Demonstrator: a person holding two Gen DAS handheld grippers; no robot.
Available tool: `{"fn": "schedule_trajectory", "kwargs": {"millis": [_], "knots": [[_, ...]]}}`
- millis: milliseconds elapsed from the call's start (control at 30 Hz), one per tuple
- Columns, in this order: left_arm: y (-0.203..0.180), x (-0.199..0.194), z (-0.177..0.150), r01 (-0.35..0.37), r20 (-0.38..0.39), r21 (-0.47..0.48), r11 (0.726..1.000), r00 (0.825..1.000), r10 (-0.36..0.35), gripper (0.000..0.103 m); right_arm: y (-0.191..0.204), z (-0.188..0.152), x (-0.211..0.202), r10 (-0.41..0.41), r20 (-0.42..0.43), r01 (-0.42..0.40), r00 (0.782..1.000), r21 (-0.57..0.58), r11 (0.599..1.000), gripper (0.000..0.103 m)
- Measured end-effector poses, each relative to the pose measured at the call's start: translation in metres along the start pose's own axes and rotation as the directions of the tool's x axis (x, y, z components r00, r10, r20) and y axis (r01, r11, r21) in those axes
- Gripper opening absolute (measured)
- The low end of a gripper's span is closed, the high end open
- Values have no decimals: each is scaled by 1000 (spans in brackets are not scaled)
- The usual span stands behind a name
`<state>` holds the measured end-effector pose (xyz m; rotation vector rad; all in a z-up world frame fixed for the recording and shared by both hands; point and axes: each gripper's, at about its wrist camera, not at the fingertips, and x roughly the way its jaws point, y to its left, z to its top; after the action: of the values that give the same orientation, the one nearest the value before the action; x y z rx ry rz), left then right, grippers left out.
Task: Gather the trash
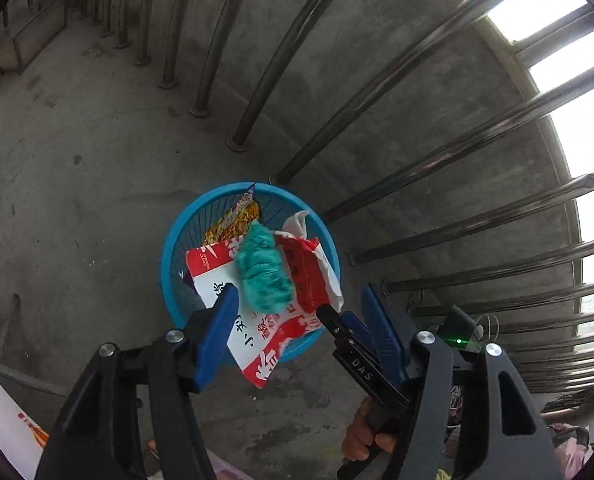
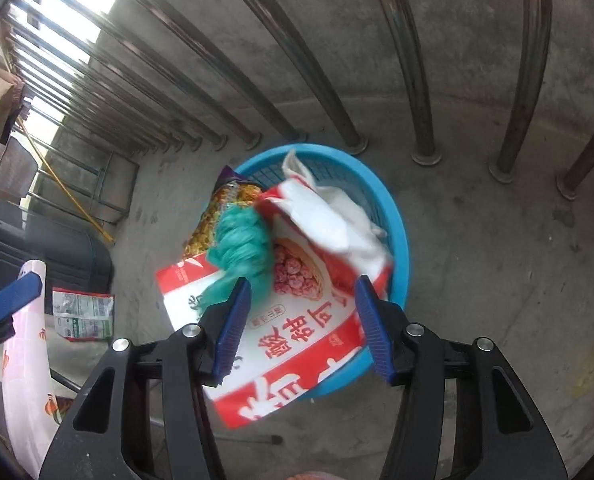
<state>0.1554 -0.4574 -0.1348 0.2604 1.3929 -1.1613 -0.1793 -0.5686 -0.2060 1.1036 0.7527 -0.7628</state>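
- The left tool (image 1: 301, 300) was seen with its blue pads (image 1: 217, 336) parted; nothing was gripped, the red-and-white bag (image 1: 257, 332) lying loose between and beyond them.
- The right tool (image 2: 303, 308) was likewise held apart, its pads (image 2: 233, 320) flanking the same bag (image 2: 289, 344) without pressing on it.
- The bag was draped over the near rim of the blue basket (image 2: 397, 248), directly ahead of both tools.
- A teal wad (image 2: 245, 252) was found on the bag, beyond the right tool's left pad.
- A yellow wrapper (image 1: 233, 220) and white plastic (image 2: 349, 216) were lodged deeper in the basket.
- Another wrapper (image 2: 83, 314) was left on the concrete floor (image 2: 497, 280), off to the right tool's left.
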Motion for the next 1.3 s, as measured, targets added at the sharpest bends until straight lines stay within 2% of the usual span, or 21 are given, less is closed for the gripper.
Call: {"fn": "schedule_trajectory", "kwargs": {"millis": [100,300,400,500,600,667,767,833,900,967,1000,1033,1067,1100,1167,1200,1233,1300], "knots": [[8,-8,-3,36,16,-27,999,999,-36,62,-9,1,-10,35,9,-36,999,26,999,56],[15,-63,-7,30,125,-25,999,992,-26,62,-15,2,-42,51,51,-53,997,38,998,62],[17,-104,-21,26,218,-26,999,976,-20,63,-10,3,-65,64,111,-67,992,21,998,63],[26,-156,-48,31,330,-41,999,944,-16,68,8,8,-86,81,176,-75,981,-39,996,64],[42,-211,-92,25,438,-63,998,899,5,74,41,6,-114,116,231,-84,966,-144,986,65],[57,-249,-129,-1,500,-95,995,865,49,77,68,0,-133,156,254,-99,954,-225,969,68],[78,-306,-192,-81,590,-177,981,789,172,83,116,-18,-160,242,269,-136,932,-358,924,72],[90,-337,-238,-151,633,-248,957,723,278,86,149,-32,-178,300,268,-156,916,-449,880,74],[99,-361,-283,-218,656,-342,914,642,398,92,177,-48,-194,351,261,-174,899,-524,834,78],[107,-378,-326,-266,651,-456,849,552,522,94,201,-66,-207,388,245,-183,888,-586,789,85],[112,-384,-346,-273,636,-515,813,514,576,95,214,-75,-214,402,229,-185,887,-621,762,86],[118,-389,-365,-264,616,-572,776,486,620,96,225,-84,-220,412,210,-187,887,-653,734,88],[122,-391,-383,-239,597,-622,745,471,649,97,237,-94,-226,420,192,-185,887,-686,704,90],[127,-394,-400,-205,588,-653,729,470,658,97,248,-103,-233,426,177,-179,887,-719,671,92],[132,-395,-425,-153,568,-696,702,481,668,97,264,-122,-241,443,152,-170,884,-777,606,95],[133,-397,-435,-139,562,-711,690,479,675,97,272,-131,-245,450,142,-167,882,-798,579,95],[133,-398,-442,-129,560,-720,682,472,681,97,279,-140,-249,457,132,-166,880,-814,556,95],[129,-401,-452,-132,567,-716,686,463,681,97,289,-153,-259,472,110,-182,875,-829,529,95]]}}
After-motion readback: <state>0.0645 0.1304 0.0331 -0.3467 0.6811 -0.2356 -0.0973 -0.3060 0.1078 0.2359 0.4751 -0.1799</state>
